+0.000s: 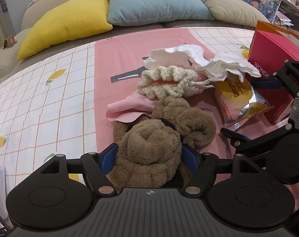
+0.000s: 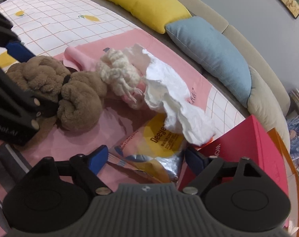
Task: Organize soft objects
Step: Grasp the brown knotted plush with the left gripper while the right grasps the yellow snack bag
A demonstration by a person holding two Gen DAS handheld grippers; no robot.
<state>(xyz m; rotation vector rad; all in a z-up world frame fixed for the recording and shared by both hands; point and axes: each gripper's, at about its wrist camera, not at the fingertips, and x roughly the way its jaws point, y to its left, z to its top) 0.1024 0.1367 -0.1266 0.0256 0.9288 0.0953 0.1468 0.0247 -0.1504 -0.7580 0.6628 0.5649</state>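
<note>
A brown fluffy towel tied with a black band lies on the pink sheet; it also shows in the right wrist view. My left gripper is shut on its near roll, a blue pad on each side. Behind it lie a pink cloth, a cream crocheted piece and crumpled white tissue. My right gripper is open, its jaws on either side of a yellow-and-pink snack packet. The right gripper also shows in the left wrist view.
A red box inside an orange bag stands right of the packet. Yellow, blue and beige pillows line the sofa back. The checked lemon-print sheet spreads to the left.
</note>
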